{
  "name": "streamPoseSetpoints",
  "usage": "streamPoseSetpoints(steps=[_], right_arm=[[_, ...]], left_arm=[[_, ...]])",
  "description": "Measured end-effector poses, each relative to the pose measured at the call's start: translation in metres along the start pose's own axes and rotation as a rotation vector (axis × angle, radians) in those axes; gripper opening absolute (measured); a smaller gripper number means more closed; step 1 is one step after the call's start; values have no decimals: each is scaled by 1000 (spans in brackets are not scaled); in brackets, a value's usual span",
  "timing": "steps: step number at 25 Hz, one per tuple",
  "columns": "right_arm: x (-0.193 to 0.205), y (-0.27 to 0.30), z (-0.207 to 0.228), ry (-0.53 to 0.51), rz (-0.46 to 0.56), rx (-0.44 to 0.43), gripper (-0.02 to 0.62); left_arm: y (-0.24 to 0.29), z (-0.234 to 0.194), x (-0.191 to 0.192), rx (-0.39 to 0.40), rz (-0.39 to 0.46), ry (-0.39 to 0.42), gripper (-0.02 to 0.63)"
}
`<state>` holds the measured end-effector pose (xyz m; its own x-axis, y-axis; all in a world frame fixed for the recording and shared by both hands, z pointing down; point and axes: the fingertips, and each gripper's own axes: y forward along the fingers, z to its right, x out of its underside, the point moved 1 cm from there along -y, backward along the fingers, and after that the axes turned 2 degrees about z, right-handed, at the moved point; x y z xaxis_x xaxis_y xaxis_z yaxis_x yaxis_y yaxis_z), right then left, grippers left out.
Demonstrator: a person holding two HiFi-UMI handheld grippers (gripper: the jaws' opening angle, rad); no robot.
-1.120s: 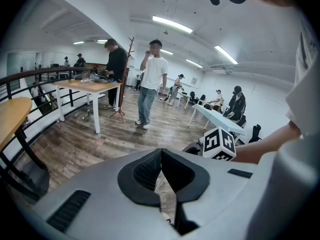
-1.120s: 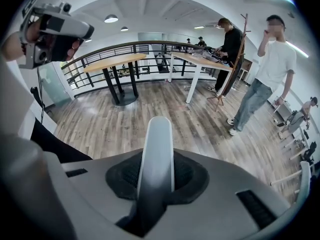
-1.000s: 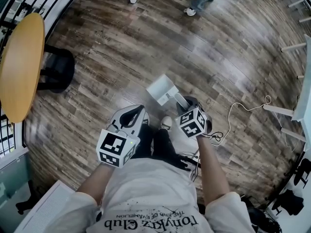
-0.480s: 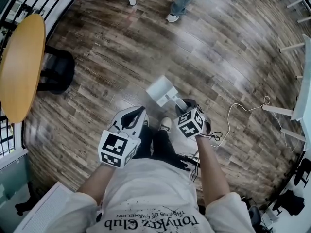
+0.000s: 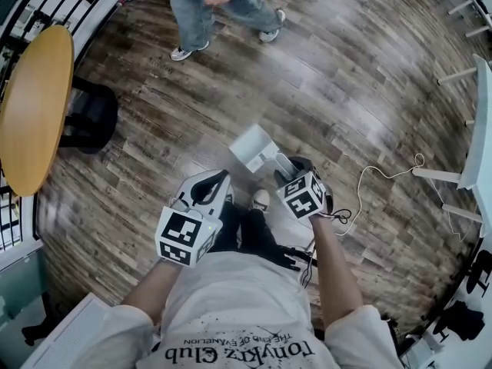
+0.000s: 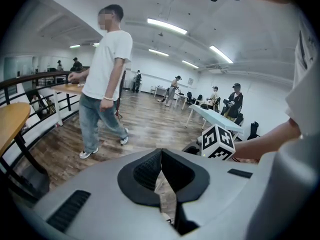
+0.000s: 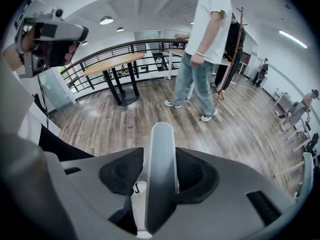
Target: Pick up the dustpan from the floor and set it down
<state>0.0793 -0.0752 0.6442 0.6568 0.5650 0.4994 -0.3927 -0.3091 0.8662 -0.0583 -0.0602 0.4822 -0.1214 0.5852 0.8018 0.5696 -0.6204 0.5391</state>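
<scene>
A white dustpan (image 5: 252, 147) stands on the wooden floor just ahead of my feet. Its long pale handle (image 7: 162, 174) rises between the jaws of my right gripper (image 5: 287, 164). Those jaws have just been opening, and in the right gripper view (image 7: 160, 154) the dark pads flank the handle without squeezing it. My left gripper (image 5: 221, 178) hovers to the left of the dustpan, apart from it. Seen in the left gripper view (image 6: 161, 153), its pads meet at the tip with nothing between them.
A person in jeans (image 5: 209, 12) walks across the floor beyond the dustpan. A round wooden table (image 5: 34, 106) on a black base stands at the left. A white cable (image 5: 384, 172) lies on the floor to the right, near white table legs (image 5: 442, 177).
The passer-by has walked from the top right toward the left and come closer. The dustpan and both grippers stay in about the same place.
</scene>
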Motion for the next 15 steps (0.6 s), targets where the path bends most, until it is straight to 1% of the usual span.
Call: streamPoseSetpoints(steps=[6, 10, 15], right_arm=[[-9, -22, 8, 18, 43, 44, 206], [-20, -41, 7, 25, 84, 63, 207], [-31, -75, -4, 86, 146, 65, 206]], left_arm=[[-6, 8, -1, 5, 9, 3, 23], [-13, 10, -5, 7, 31, 4, 23], [-26, 17, -8, 9, 49, 23, 23]])
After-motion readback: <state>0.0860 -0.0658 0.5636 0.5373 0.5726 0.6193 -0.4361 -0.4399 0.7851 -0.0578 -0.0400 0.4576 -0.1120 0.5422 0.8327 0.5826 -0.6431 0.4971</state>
